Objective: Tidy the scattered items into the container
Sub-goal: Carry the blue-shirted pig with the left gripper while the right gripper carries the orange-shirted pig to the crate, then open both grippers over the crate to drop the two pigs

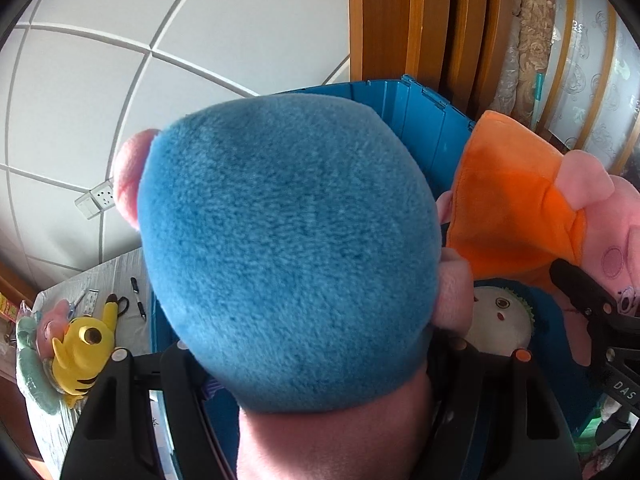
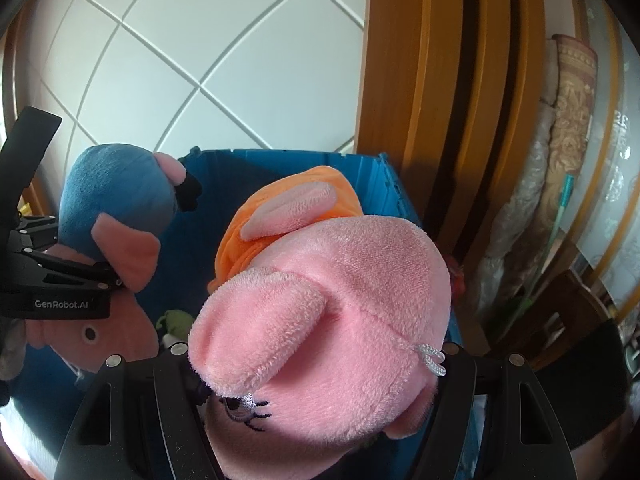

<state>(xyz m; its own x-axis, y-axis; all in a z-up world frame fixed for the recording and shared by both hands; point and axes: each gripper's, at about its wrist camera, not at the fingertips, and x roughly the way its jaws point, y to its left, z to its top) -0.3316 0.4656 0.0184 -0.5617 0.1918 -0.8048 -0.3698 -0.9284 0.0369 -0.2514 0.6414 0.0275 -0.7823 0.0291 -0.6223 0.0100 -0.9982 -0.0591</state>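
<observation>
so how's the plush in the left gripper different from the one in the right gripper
The blue-bodied pig plush wears blue; the orange-dressed pig plush wears orange. In the right wrist view, the blue one sits at the blue crate's left side, the orange one at its centre. Both are pink pigs, each clamped in a gripper over the crate.
</observation>
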